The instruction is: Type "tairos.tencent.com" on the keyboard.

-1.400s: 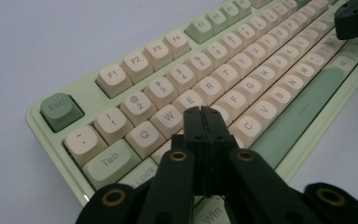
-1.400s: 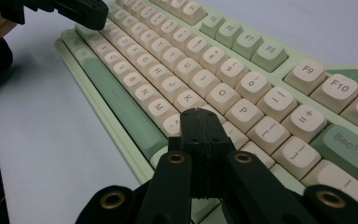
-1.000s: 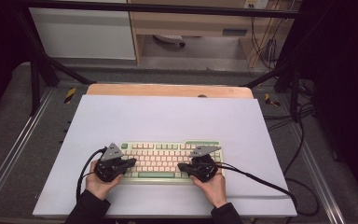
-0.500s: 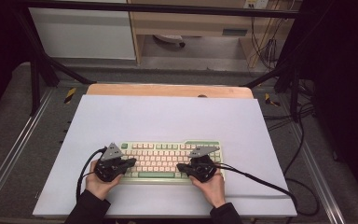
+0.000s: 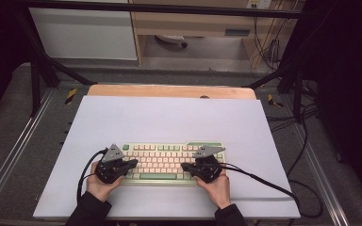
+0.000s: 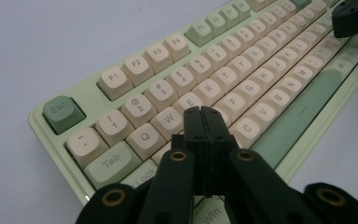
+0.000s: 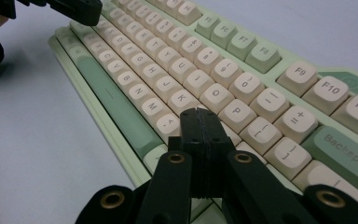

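Left gripper view: closed jaws of the left gripper point(image 6: 204, 114) are poised over the keyboard point(image 6: 279, 135); a neighbouring key could be pressed by drift.

Amounts to very little. Between the earlier high views and now, at most a faint nudge of the right gripper point(image 5: 184, 165) above the keyboard point(image 5: 169, 155), with its hand point(image 5: 215, 188) just behind it: too slight to give a direction, and hard to separate from the difference in picture size. Leaves the closed jaw tips over the same right-hand block of keys, just below and ahead of them. No readable shift at the left gripper point(image 5: 133, 163), in the jaw gap of either claw, or in the keyboard's lie beneath both tips.
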`<action>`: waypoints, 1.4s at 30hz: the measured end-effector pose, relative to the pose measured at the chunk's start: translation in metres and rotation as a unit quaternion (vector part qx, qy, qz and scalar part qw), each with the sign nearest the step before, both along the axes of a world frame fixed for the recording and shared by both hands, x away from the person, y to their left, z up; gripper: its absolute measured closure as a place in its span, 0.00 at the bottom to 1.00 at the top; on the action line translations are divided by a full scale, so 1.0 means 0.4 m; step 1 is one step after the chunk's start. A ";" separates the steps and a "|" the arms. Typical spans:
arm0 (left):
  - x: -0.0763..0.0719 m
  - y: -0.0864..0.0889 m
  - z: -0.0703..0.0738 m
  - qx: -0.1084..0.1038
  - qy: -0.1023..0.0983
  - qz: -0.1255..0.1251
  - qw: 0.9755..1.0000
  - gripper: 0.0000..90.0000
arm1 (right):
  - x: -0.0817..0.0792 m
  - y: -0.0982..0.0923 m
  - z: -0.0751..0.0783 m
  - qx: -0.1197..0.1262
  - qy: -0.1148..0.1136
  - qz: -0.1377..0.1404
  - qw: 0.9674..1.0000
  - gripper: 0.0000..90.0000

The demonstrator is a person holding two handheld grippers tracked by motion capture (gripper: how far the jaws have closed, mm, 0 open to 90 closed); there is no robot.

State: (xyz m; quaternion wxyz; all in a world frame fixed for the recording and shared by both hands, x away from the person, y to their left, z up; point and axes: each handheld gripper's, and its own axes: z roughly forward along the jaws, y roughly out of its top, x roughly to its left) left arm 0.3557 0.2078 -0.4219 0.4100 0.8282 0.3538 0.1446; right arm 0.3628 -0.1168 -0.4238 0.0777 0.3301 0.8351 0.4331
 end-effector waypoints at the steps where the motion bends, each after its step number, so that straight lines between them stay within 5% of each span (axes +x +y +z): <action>1: 0.000 -0.001 0.000 -0.001 0.000 0.000 1.000 1.00 | 0.000 -0.002 0.002 0.000 -0.004 0.001 1.000 1.00; 23: -0.004 -0.038 0.018 0.001 -0.009 -0.003 1.000 1.00 | 0.005 -0.034 0.015 -0.002 -0.004 -0.012 1.000 1.00; 42: 0.031 -0.124 0.028 0.010 -0.005 -0.015 1.000 1.00 | 0.003 -0.035 0.016 -0.003 -0.006 -0.011 1.000 1.00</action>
